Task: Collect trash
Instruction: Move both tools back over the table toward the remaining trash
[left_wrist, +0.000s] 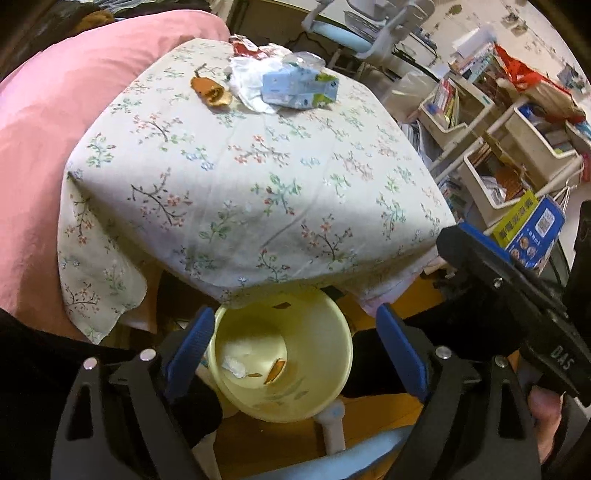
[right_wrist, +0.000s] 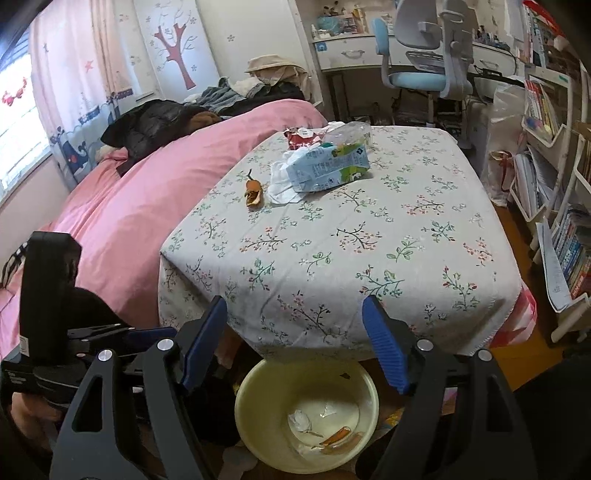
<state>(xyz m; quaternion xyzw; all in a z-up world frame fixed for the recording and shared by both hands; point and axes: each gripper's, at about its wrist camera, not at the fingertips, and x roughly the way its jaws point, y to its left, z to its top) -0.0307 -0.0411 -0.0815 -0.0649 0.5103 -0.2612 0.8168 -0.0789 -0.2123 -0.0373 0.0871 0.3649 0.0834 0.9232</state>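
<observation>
A pale yellow bin (left_wrist: 258, 391) (right_wrist: 255, 417) stands on the floor under the near edge of the flower-print table (left_wrist: 258, 192) (right_wrist: 332, 258). It holds a white tissue wad (right_wrist: 301, 421) and orange peel pieces (right_wrist: 336, 437). At the table's far end lie an orange peel (left_wrist: 212, 92) (right_wrist: 254, 194), crumpled white paper (left_wrist: 245, 83) (right_wrist: 280, 188), a blue carton (left_wrist: 299, 88) (right_wrist: 328, 168), a red wrapper (left_wrist: 245, 47) (right_wrist: 301, 137) and a clear plastic bag (left_wrist: 304, 59) (right_wrist: 349, 131). My left gripper (left_wrist: 293, 312) hangs open over the bin, empty. My right gripper (right_wrist: 295, 301) is open and empty above the table edge.
A bed with a pink cover (left_wrist: 55, 129) (right_wrist: 147, 192) runs along the table's left side. White shelves full of books (left_wrist: 498, 147) (right_wrist: 554, 184) stand to the right. A blue desk chair (right_wrist: 428, 77) is at the back. The floor is wood.
</observation>
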